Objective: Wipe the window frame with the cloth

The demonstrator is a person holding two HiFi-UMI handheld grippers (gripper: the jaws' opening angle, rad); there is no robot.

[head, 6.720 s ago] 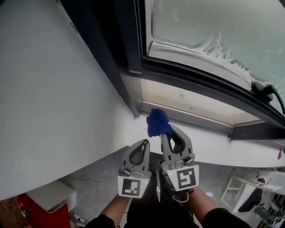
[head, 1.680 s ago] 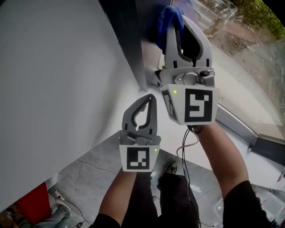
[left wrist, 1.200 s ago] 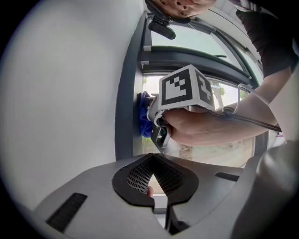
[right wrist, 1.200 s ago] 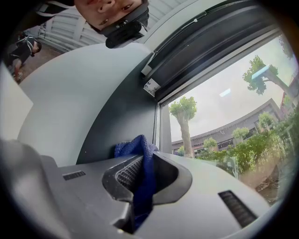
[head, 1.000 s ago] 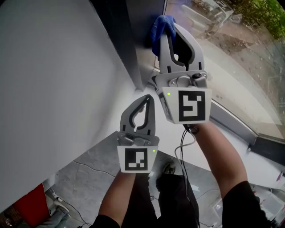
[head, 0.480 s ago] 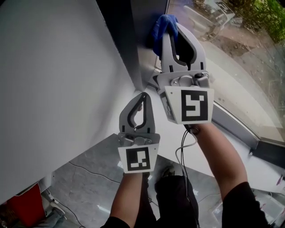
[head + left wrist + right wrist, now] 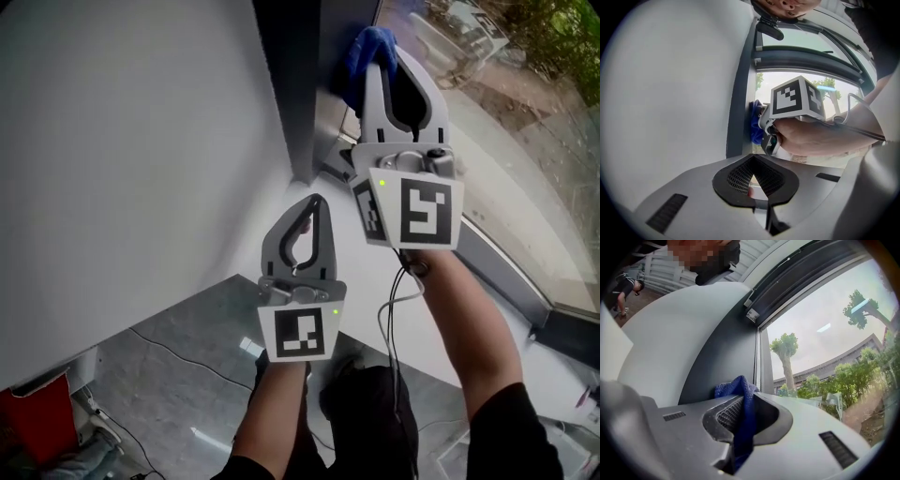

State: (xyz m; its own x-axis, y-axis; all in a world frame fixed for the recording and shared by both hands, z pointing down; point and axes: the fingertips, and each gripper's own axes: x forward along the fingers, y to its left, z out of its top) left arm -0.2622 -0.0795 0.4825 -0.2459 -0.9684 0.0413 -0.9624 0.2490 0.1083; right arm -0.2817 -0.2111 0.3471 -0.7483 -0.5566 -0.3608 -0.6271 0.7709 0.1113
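A blue cloth [image 7: 367, 45] is bunched between the jaws of my right gripper [image 7: 379, 62], which is shut on it. The cloth presses against the dark vertical window frame [image 7: 298, 84] beside the glass. In the right gripper view the cloth [image 7: 742, 391] sticks out past the jaws and touches the frame [image 7: 723, 363]. My left gripper [image 7: 314, 202] hangs lower, shut and with nothing in it, near the white wall. From the left gripper view, the cloth [image 7: 755, 129] and the right gripper's marker cube [image 7: 794, 96] lie ahead by the frame [image 7: 739, 93].
The glass pane [image 7: 525, 112] fills the right, with a white sill [image 7: 375, 281] under it. A white wall [image 7: 122, 141] stands at the left. Below are a grey floor with cables [image 7: 178, 347] and a red object [image 7: 33, 412].
Since 6.7 s ago the right gripper has carried the cloth up from the sill corner onto the vertical frame. Over the last second both grippers have kept nearly the same place against the frame.
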